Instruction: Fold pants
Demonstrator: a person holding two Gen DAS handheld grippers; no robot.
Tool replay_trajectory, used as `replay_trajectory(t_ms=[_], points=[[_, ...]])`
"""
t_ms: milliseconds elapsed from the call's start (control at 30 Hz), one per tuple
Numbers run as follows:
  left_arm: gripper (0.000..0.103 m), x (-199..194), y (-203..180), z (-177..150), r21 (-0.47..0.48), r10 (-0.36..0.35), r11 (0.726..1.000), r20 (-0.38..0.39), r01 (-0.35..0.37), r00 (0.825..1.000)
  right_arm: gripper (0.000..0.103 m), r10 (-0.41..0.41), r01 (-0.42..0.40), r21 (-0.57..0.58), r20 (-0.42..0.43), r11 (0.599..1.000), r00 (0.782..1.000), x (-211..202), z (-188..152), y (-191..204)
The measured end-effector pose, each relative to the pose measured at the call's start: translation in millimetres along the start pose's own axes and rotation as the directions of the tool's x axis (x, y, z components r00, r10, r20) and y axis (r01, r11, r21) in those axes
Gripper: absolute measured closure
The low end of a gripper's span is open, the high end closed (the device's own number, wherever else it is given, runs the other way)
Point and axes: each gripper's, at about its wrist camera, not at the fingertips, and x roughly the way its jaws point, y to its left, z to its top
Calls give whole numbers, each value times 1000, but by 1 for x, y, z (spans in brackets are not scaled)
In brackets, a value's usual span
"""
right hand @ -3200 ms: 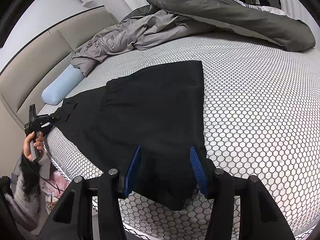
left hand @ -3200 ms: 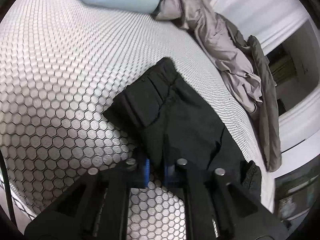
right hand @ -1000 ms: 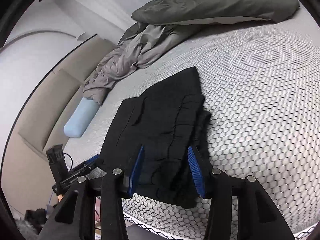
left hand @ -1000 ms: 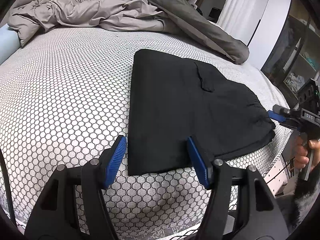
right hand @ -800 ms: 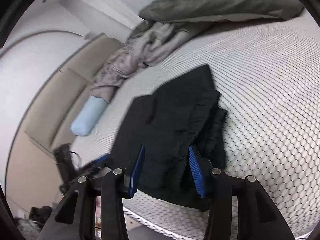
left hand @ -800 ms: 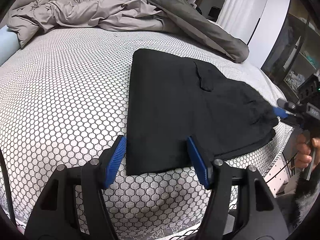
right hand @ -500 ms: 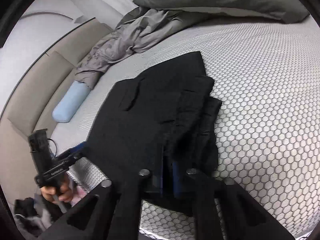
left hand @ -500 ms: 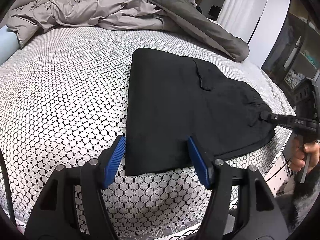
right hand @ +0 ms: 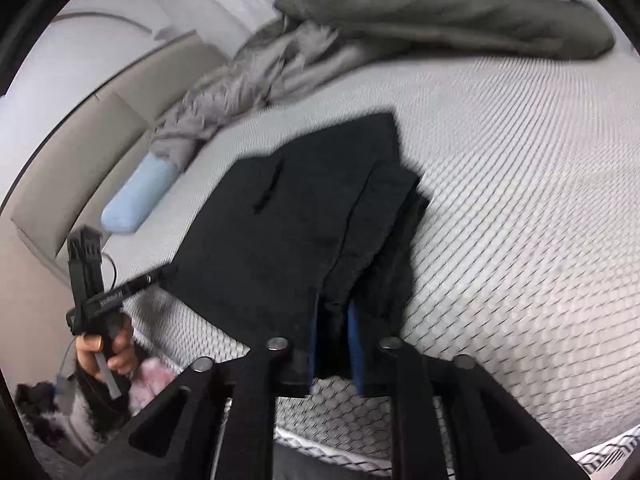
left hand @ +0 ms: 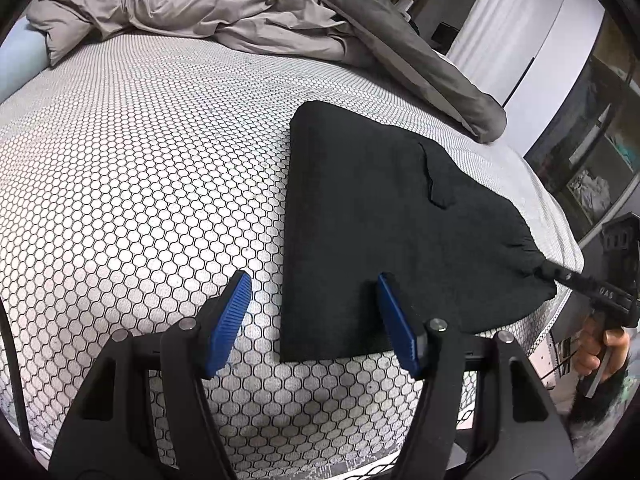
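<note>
Pants (left hand: pixel 384 232) lying folded on the bed (left hand: pixel 140 184), close to the near edge. Left claw (left hand: pixel 316 320) hovering over the near corner, jaws apart, one either side of the pants' left edge. Right claw (right hand: pixel 336 344) at the pants' right end, jaws pinched on the fabric there. Duvet (left hand: pixel 224 12) heaped along the far side of the bed, behind the pants. Bolster (right hand: pixel 138 196) far off left by the headboard (right hand: pixel 80 140), tucked under the duvet's end.
</note>
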Motion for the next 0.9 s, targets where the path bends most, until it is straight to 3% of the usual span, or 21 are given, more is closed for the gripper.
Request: replay_trajectory(t_ms=[67,167,233,300,367,400,467,500,567,733,800,900], points=[[42,5,0,4,-13,-6,1000,-18,5,1000,66,-23,21,58,43,998,999,-1,4,-12],[55,9,-6,6,-1,-33,999,-40,33,999,66,-22,19,143,17,990,1000,18,10,-29],[58,6,-13,7,26,-20,999,-35,21,999,80,-31,31,152,-4,988,1000,27,15,-35],[58,3,-19,8,51,-8,999,-33,10,999,89,-61,58,103,28,993,998,27,24,-24],[58,1,-23,9,64,-1,998,-35,3,999,89,-59,54,60,75,997,995,18,31,-16],[58,1,-23,8,65,-2,998,-36,4,999,89,-73,70,54,68,996,995,20,32,-17],[58,0,-25,7,67,-4,998,-37,6,999,81,-201,201,35,-6,979,980,31,27,-27],[58,-3,-27,6,70,2,998,-33,0,999,79,-213,214,52,-30,975,977,35,24,-32],[58,-10,-29,6,85,15,996,-16,-14,1000,79,-168,166,99,6,981,986,22,24,-35],[57,-32,-51,10,164,-8,986,42,2,999,74,-89,90,5,158,996,983,-23,21,-4],[52,-33,-65,10,213,-15,977,46,5,999,72,-60,68,-50,156,996,986,-17,21,15],[49,-17,-88,11,269,-32,963,16,26,999,68,-79,92,-153,85,984,993,20,20,47]])
